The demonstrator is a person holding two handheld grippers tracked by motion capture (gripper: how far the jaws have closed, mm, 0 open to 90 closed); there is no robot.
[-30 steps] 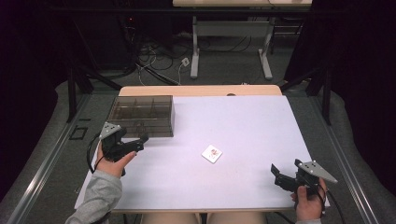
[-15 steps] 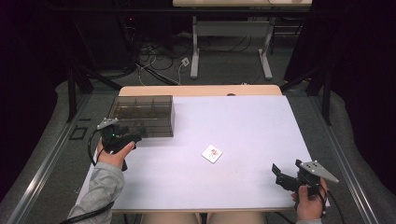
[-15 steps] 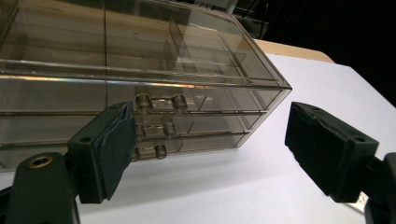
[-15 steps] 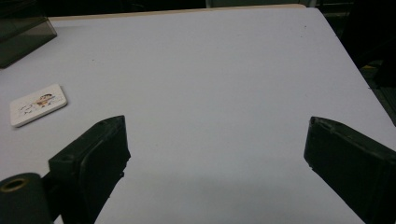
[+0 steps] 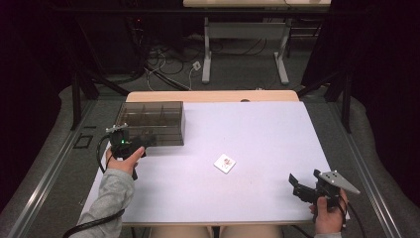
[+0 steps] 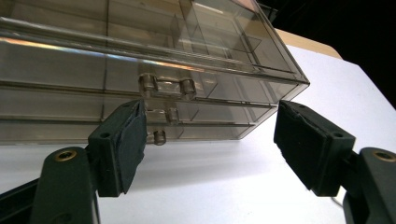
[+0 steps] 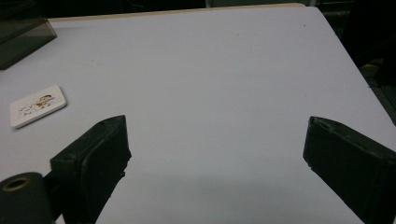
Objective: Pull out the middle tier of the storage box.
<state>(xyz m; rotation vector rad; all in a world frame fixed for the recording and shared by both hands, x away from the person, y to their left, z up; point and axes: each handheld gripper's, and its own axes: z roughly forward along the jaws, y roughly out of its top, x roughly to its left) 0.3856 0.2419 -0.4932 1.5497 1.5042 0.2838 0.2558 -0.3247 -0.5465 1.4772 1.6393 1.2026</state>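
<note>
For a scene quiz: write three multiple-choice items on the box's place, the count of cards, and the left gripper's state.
1. Where does the clear compartment box stand?
A. far left of the table
B. near right corner
C. on the floor

2. How many cards lie on the table?
A. one
B. three
C. five

3. The left gripper is
A. clamped on the card
B. open before the box's latch
C. inside the box

Answers: 1 A, it stands at the far left edge; 2 A, one white card; 3 B, jaws apart, just closing, touching nothing.

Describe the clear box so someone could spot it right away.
On the white table, look to the far left corner. The box sits there, smoky see-through plastic split into compartments, the left gripper at its front; the card is small, flat and white.
</note>
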